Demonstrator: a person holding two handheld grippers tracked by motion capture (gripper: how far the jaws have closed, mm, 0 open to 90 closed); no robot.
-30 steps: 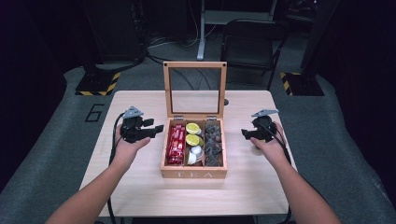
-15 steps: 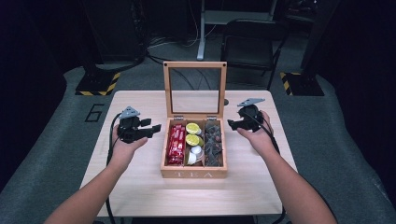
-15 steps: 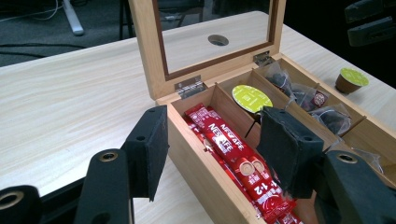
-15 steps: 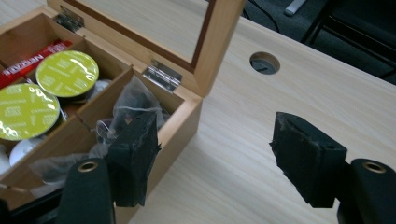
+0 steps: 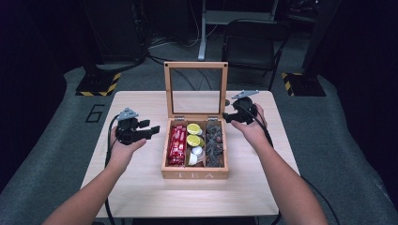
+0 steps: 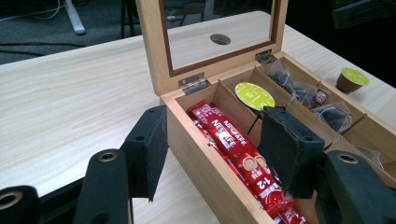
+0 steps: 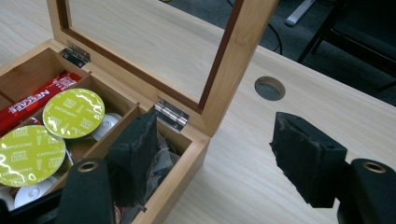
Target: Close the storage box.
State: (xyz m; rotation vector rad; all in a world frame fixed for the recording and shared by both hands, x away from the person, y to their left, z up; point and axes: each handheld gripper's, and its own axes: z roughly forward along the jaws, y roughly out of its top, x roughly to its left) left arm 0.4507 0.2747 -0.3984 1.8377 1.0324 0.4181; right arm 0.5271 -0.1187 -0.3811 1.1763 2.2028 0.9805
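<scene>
A wooden tea box (image 5: pixel 195 174) sits in the middle of the bench (image 5: pixel 141 187), and its glass lid (image 5: pixel 195 89) stands straight up at the back, so everything inside is easy to see and reach. The box has three long slots. The left slot holds red coffee sticks (image 5: pixel 177 144), packed side by side. The middle slot holds green-topped pods (image 5: pixel 193 134) with some white pods (image 5: pixel 196 154) nearer the front. The right slot holds dark tea bags (image 5: pixel 215 143) in clear wraps. In the left gripper view one more green pod (image 6: pixel 352 79) stands alone on the bench, on the far side of the box. The left tongs (image 5: pixel 151 130) hang just beside the left wall of the box, pointing at it, with the jaws apart and nothing between them; in their own view one jaw is outside the wall and the other is over the red sticks. It looks like they wait there to steady the box. The right tongs (image 5: pixel 228 116) are up near the back right corner of the box, close to the lid's hinge (image 7: pixel 171 114), with the jaws wide apart and empty. I think they are there to take hold of the lid's side and swing it shut, or to dip into the tea bags.
</scene>
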